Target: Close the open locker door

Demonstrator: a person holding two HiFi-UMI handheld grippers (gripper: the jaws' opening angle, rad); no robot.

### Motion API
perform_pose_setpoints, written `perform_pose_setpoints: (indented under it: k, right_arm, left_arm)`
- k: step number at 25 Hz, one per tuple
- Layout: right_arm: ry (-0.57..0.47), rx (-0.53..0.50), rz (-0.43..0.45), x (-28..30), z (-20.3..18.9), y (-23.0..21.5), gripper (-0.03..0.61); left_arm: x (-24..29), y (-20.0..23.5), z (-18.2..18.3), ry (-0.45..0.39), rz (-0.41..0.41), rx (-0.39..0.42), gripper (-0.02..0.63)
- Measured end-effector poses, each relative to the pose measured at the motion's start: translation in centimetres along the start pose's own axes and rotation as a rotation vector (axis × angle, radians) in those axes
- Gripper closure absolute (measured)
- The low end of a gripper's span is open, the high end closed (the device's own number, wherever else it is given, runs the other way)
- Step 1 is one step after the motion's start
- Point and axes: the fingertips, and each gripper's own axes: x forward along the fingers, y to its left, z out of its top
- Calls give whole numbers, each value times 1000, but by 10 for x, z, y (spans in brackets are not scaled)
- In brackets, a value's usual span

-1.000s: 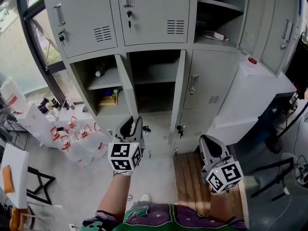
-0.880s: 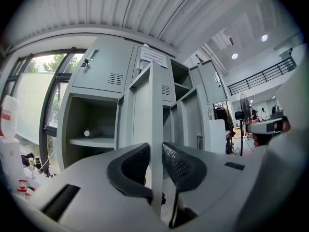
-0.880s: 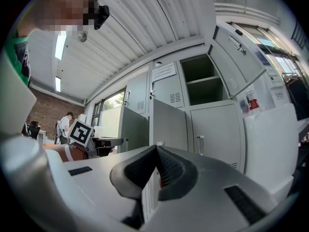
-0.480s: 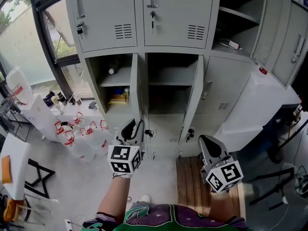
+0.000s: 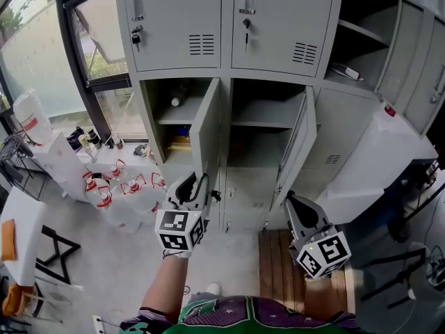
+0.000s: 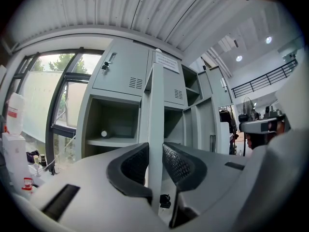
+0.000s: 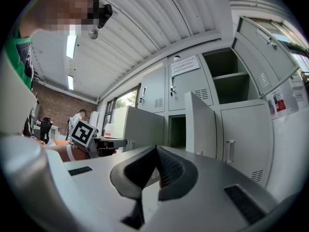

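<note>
The grey lockers have two doors standing open in the middle row: a left door (image 5: pixel 206 127) and a middle door (image 5: pixel 300 152). My left gripper (image 5: pixel 189 181) is level just before the lower front edge of the left door. In the left gripper view its jaws (image 6: pixel 155 151) stand slightly apart. The left door's edge (image 6: pixel 155 105) shows through the gap, beyond the pads, and nothing is pinched. My right gripper (image 5: pixel 295 204) hangs low in front of the middle door (image 7: pixel 200 124). Its jaws (image 7: pixel 156 151) are shut and hold nothing.
A top-right locker (image 5: pixel 361 47) also stands open. A large white box (image 5: pixel 379 162) leans at the right, with a wooden pallet (image 5: pixel 278 259) on the floor under my right gripper. Several water jugs (image 5: pixel 118 193) and a white table (image 5: pixel 21 239) crowd the left by the window.
Both grippers have come closer to the lockers. The open doors now sit lower and larger in the head view. The left gripper's tips have reached the left door's lower edge. Jaw openings look unchanged.
</note>
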Motion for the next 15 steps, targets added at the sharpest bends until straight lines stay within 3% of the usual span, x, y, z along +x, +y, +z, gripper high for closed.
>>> perform_pose_setpoints:
  k: [15]
  right_arm:
    - [-8, 11, -14, 52, -5, 47, 571]
  left_arm:
    - [-13, 88, 1, -17, 2, -15, 514]
